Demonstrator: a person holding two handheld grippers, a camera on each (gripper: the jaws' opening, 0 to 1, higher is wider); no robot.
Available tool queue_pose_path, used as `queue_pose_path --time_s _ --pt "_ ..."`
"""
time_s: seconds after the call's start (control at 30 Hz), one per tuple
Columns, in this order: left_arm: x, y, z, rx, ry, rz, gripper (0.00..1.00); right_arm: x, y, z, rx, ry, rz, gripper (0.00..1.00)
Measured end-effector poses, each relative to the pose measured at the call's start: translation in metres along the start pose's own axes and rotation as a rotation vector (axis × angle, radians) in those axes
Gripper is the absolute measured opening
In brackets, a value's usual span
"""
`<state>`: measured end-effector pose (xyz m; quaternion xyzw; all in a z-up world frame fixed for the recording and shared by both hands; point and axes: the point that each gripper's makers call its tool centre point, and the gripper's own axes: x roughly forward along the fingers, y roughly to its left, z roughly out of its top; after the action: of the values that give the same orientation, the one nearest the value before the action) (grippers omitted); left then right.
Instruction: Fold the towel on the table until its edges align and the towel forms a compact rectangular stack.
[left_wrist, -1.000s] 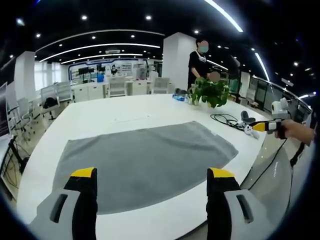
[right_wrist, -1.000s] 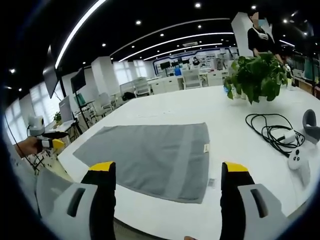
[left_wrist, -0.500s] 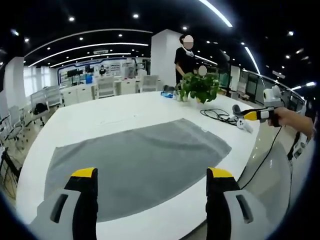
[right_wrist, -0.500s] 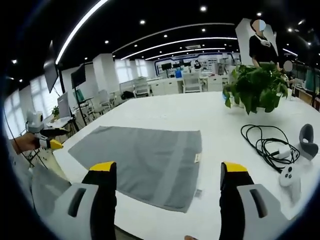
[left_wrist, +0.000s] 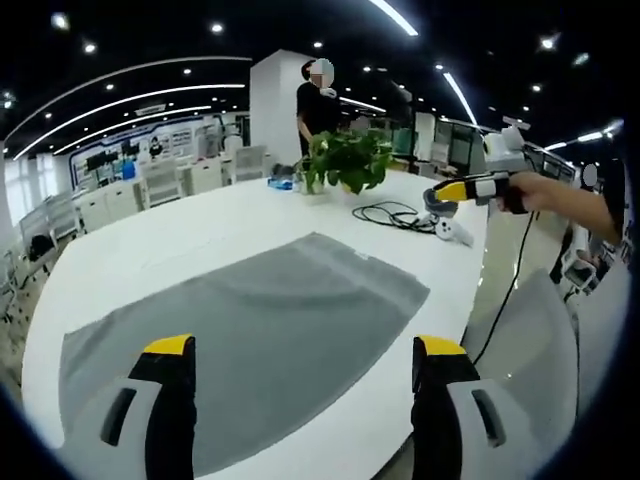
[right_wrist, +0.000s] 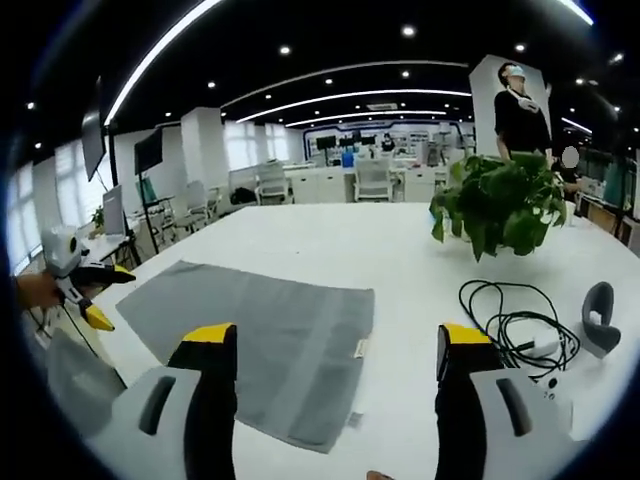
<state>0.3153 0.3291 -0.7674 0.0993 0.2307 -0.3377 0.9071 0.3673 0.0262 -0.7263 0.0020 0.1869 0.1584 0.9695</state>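
Along the table's (left_wrist: 130, 250) near edge the grey towel (left_wrist: 240, 330) lies flat, long axis across both my wide-open, empty grippers, left gripper (left_wrist: 305, 400) nearer, right gripper (right_wrist: 325, 390) off its short end.

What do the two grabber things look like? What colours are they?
Each gripper, the left gripper and the right gripper, has two black jaws with yellow tips, set in pale grey housings with dark slots. Seen from afar, each carries a white box on top, and a black cable hangs from the right one.
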Motion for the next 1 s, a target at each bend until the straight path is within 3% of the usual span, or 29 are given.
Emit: queue_pose_path --time_s 0.3,0.47,0.67,1.0 --pt "0.036 -0.048 0.005 0.084 0.032 -0.115 0.87 0.018 -0.018 0.012 0.015 -0.016 -0.01 0.77" --pt "0.056 -0.071 0.021 0.124 0.003 -0.167 0.86 0.027 -0.026 0.019 -0.001 -0.016 0.008 0.77" --pt "0.075 -0.083 0.03 0.167 0.002 -0.195 0.85 0.034 -0.035 0.032 -0.016 -0.027 0.039 0.76" --pt "0.114 -0.106 0.022 0.2 0.045 -0.223 0.81 0.052 -0.054 0.063 -0.044 -0.067 0.08 0.75"
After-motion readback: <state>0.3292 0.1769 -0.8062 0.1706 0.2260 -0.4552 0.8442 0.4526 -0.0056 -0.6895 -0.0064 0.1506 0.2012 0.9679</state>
